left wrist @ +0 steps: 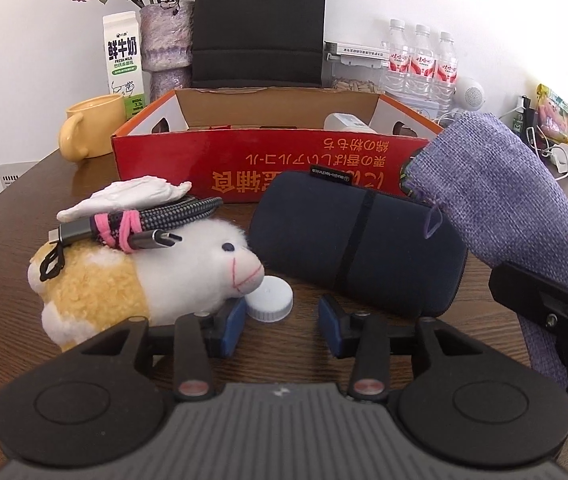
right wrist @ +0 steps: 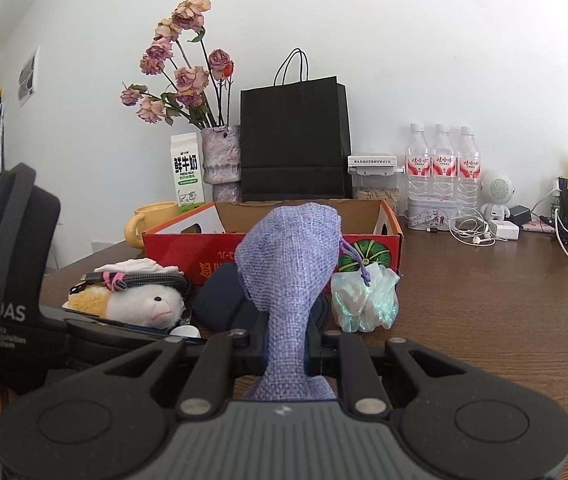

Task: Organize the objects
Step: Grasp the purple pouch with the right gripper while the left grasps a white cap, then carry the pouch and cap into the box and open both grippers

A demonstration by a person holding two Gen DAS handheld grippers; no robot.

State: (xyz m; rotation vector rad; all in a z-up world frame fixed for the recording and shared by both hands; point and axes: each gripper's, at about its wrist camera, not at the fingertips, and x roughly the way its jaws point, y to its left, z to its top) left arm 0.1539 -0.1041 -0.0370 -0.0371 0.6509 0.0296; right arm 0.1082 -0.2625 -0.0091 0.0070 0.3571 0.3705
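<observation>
My left gripper point(left wrist: 280, 326) stands open low over the wooden table. A white bottle cap point(left wrist: 270, 299) lies just ahead of its blue fingertips, near the left one, and nothing is gripped. A plush sheep point(left wrist: 144, 280) lies to the left with a tied braided cable point(left wrist: 156, 220) and a white cloth point(left wrist: 124, 196) on its back. A navy zip pouch point(left wrist: 356, 240) lies in front of the red cardboard box point(left wrist: 268, 160). My right gripper point(right wrist: 286, 356) is shut on a purple burlap pouch point(right wrist: 288, 264) and holds it upright; this burlap pouch point(left wrist: 516, 200) also rises at the right of the left wrist view.
A crumpled greenish plastic bag point(right wrist: 364, 300) sits by the box's right corner. Behind the box stand a yellow mug point(left wrist: 88, 128), a milk carton point(left wrist: 124, 60), a vase of dried roses point(right wrist: 222, 160), a black paper bag point(right wrist: 294, 140) and three water bottles point(right wrist: 442, 168). Cables and chargers point(right wrist: 484, 232) lie at the far right.
</observation>
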